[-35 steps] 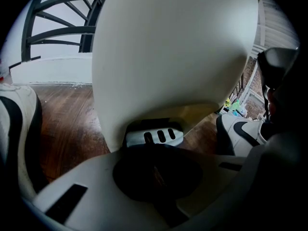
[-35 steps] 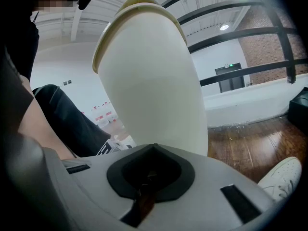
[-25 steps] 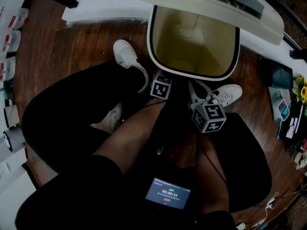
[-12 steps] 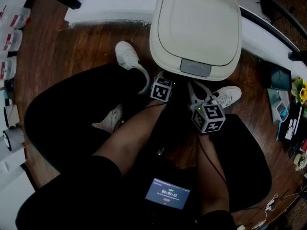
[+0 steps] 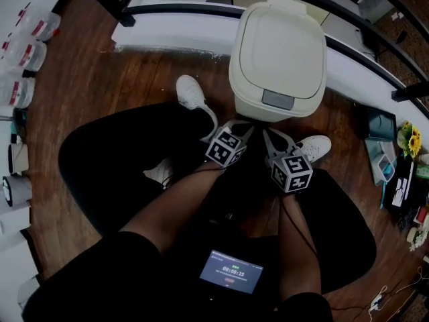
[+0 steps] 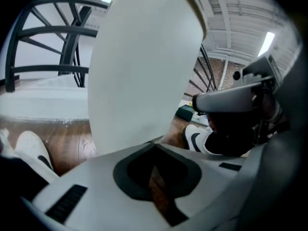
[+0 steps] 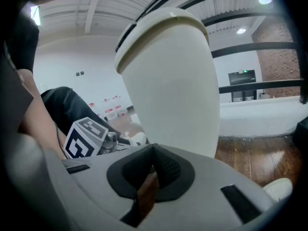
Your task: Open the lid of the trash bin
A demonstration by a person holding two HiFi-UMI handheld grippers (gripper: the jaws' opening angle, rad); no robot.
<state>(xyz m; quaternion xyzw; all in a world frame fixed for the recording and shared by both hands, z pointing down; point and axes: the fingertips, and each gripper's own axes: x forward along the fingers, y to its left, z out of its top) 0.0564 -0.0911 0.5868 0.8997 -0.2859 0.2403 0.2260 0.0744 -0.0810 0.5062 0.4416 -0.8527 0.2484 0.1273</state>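
The cream trash bin (image 5: 278,52) stands on the wood floor with its lid down flat and a grey button (image 5: 277,99) at the lid's near edge. My left gripper (image 5: 238,127) and right gripper (image 5: 271,138) sit low in front of the bin's near side, both pointing at it, both shut with nothing held. In the left gripper view the bin wall (image 6: 144,66) fills the middle just beyond the left gripper (image 6: 154,150), and the right gripper (image 6: 236,100) shows at right. The right gripper view shows the bin (image 7: 168,81) beyond the right gripper (image 7: 153,153).
White shoes (image 5: 192,92) (image 5: 316,146) stand either side of the bin's base. A white ledge (image 5: 167,32) with black railing runs behind the bin. A screen device (image 5: 231,272) hangs at the person's waist. Yellow flowers (image 5: 409,139) and clutter are at right, containers (image 5: 27,52) at left.
One second ago the lid stood open, showing the bin's inside; half a second ago it was down, and it stays down. The view has pulled back; both grippers stay in front of the bin.
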